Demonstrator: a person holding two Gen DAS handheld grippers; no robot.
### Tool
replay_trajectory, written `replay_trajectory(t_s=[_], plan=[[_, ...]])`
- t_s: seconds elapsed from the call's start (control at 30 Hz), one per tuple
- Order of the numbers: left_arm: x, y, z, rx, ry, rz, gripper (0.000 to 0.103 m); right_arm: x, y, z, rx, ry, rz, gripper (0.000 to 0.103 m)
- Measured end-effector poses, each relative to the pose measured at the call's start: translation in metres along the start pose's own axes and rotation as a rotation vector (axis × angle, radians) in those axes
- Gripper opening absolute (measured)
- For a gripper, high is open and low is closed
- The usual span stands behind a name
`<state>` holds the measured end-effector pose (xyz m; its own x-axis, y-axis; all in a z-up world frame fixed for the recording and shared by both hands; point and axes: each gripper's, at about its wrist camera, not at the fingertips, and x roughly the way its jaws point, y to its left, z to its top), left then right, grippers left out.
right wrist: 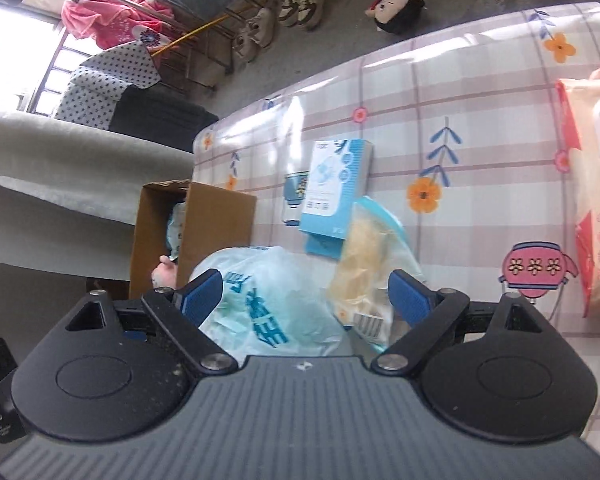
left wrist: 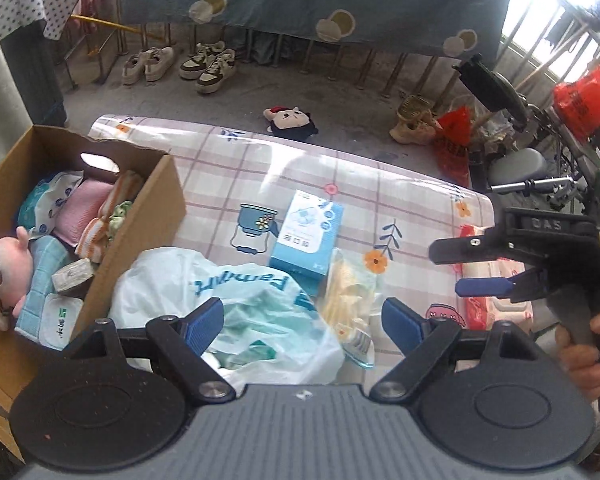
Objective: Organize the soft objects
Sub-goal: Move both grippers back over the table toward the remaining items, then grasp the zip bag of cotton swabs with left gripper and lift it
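A cardboard box (left wrist: 148,216) at the table's left holds a pink plush (left wrist: 4,268), towels and tissue packs. A white plastic bag (left wrist: 236,312) with blue lettering lies beside it, also in the right wrist view (right wrist: 268,312). A blue mask box (left wrist: 308,236) and a clear pouch of yellow items (left wrist: 348,296) lie next to the bag. My left gripper (left wrist: 303,318) is open over the bag. My right gripper (right wrist: 306,294) is open above the bag and pouch (right wrist: 368,264); it also shows at the right of the left wrist view (left wrist: 464,268).
A pink wet-wipes pack (right wrist: 592,208) lies at the table's right edge. A black-haired plush (left wrist: 290,120) lies on the floor beyond the table, with shoes (left wrist: 208,64) and red bags (left wrist: 584,100) further back. The table has a checked floral cloth (left wrist: 380,184).
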<state>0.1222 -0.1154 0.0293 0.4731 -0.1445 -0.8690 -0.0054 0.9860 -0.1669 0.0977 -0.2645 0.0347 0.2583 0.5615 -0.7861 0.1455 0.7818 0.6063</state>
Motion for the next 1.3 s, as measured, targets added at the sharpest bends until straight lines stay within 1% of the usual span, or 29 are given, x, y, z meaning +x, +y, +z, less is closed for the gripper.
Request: replay_trajectory(t_s=[0.1,0.17,0.23,0.33,0.43,0.5,0.6,0.67,0.8,0.87,0.97,1.07,1.1,1.13,1.2,1.3], plan=[[0.013,-0.029,-0.005,0.036,0.013,-0.022,0.087,0.012,-0.019,0.008,0.031,0.062,-0.053,0.090],[0.029,-0.046,-0.007,0.057,0.037,-0.021,0.086,0.016,-0.029,0.013,0.058,0.082,-0.043,0.090],[0.048,-0.061,-0.006,0.087,0.068,-0.014,0.085,0.015,-0.034,0.017,0.076,0.080,-0.018,0.090],[0.080,-0.080,-0.002,0.151,0.130,0.019,0.085,0.009,-0.033,0.024,0.059,0.069,-0.003,0.090],[0.110,-0.095,0.003,0.230,0.173,0.079,0.084,0.009,-0.036,0.031,0.032,0.085,0.000,0.090],[0.129,-0.098,0.006,0.258,0.196,0.097,0.084,0.010,-0.038,0.039,0.011,0.097,0.002,0.090],[0.155,-0.101,0.007,0.307,0.258,0.135,0.084,0.016,-0.037,0.053,-0.004,0.123,0.016,0.090],[0.167,-0.102,0.007,0.330,0.283,0.166,0.082,0.025,-0.035,0.066,-0.014,0.150,0.026,0.090],[0.185,-0.096,0.009,0.300,0.321,0.161,0.076,0.052,-0.025,0.093,-0.038,0.226,0.042,0.090],[0.192,-0.092,0.010,0.269,0.341,0.142,0.072,0.068,-0.021,0.105,-0.025,0.264,0.044,0.090],[0.197,-0.089,0.009,0.232,0.361,0.113,0.068,0.088,-0.016,0.118,-0.026,0.294,0.042,0.090],[0.200,-0.090,0.006,0.221,0.371,0.104,0.068,0.106,-0.015,0.126,-0.026,0.315,0.025,0.090],[0.201,-0.089,0.004,0.217,0.378,0.102,0.067,0.112,-0.015,0.128,-0.026,0.321,0.020,0.090],[0.201,-0.087,0.002,0.202,0.390,0.100,0.059,0.119,-0.016,0.129,-0.020,0.328,0.014,0.090],[0.203,-0.082,-0.003,0.157,0.404,0.086,0.057,0.134,-0.020,0.131,-0.002,0.344,0.003,0.090],[0.197,-0.075,-0.009,0.115,0.379,0.076,0.054,0.157,-0.020,0.133,-0.007,0.369,-0.036,0.090]])
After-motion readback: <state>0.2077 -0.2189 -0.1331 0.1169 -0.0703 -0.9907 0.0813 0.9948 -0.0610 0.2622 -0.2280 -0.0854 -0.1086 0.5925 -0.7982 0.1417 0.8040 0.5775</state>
